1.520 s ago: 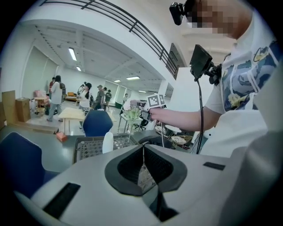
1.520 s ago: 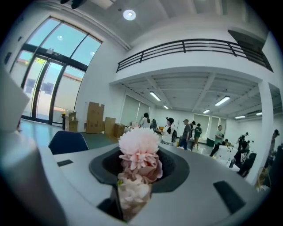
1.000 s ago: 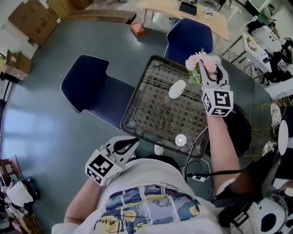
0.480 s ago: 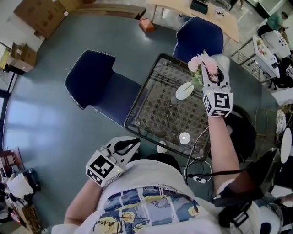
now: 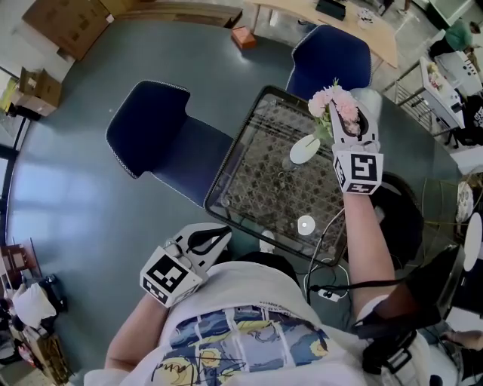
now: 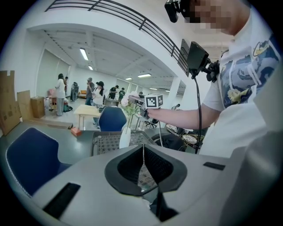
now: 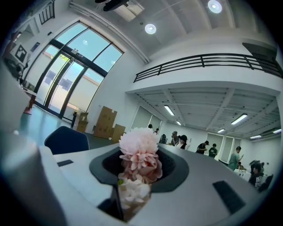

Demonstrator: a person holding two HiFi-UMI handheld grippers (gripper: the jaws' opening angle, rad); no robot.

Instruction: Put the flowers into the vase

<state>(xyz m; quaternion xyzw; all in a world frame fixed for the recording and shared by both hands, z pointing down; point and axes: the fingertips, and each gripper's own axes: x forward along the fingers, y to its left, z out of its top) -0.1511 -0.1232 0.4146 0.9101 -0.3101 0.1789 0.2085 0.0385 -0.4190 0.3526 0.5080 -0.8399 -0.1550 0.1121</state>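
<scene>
A white vase (image 5: 303, 149) stands on the mesh-topped table (image 5: 256, 192). Just right of and above it, my right gripper (image 5: 346, 119) is shut on a bunch of pink flowers (image 5: 332, 104). The blooms (image 7: 139, 152) fill the space between the jaws in the right gripper view. From the left gripper view the green stems reach from the flowers (image 6: 129, 103) to the mouth of the vase (image 6: 125, 137); whether they are inside I cannot tell. My left gripper (image 5: 202, 243) is held low near the person's body, shut and empty, its pads (image 6: 142, 170) meeting.
Two blue chairs (image 5: 155, 139) (image 5: 332, 53) stand beside and behind the table. A small white round object (image 5: 306, 225) lies near the table's front edge. Cables (image 5: 324, 283) hang at the front right. Cardboard boxes (image 5: 64, 22) and a wooden table (image 5: 339, 19) are further off.
My right gripper with the flowers has sunk a little toward the vase, then kept still. The left gripper has not moved.
</scene>
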